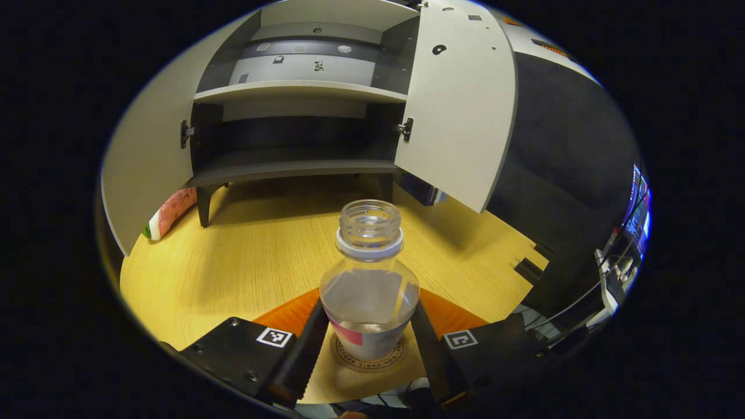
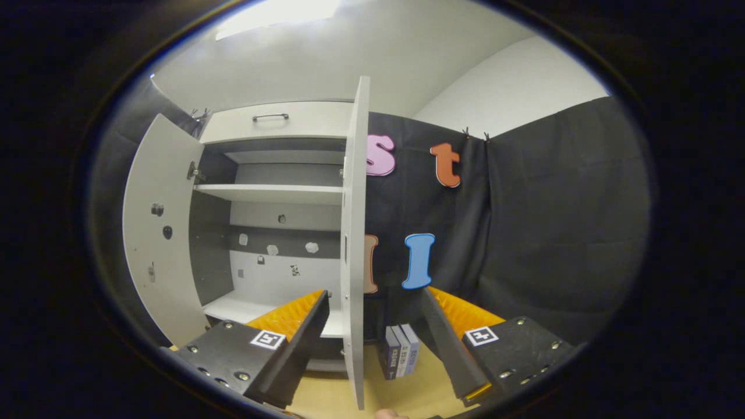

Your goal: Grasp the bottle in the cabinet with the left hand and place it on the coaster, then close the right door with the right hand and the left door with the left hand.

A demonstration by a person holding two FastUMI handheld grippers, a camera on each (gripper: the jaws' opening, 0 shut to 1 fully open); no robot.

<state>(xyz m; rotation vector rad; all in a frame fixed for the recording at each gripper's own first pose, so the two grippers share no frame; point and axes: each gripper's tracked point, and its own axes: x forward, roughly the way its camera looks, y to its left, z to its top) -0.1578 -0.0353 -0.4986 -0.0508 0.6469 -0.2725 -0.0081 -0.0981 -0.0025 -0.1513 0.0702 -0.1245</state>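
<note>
A clear, uncapped bottle [image 1: 369, 291] with some liquid in it stands upright on a round coaster [image 1: 369, 362] on the wooden table. My left gripper [image 1: 369, 305] is around the bottle, both fingers pressing its sides. Behind it is the cabinet [image 1: 302, 90], its left door [image 1: 151, 151] and right door [image 1: 460, 105] both swung open and its shelves bare. In the right gripper view, my right gripper [image 2: 373, 293] is open and raised in front of the cabinet. The right door [image 2: 355, 233] is seen edge-on and passes between its fingers, apart from both. The left door [image 2: 157, 233] hangs open.
A watermelon-slice toy [image 1: 171, 212] lies on the table [image 1: 233, 262] behind the left door. Several small upright boxes [image 2: 400, 349] stand by the cabinet's right side. A black block [image 1: 529, 270] sits near the table's right edge. Black cloth walls close in the booth.
</note>
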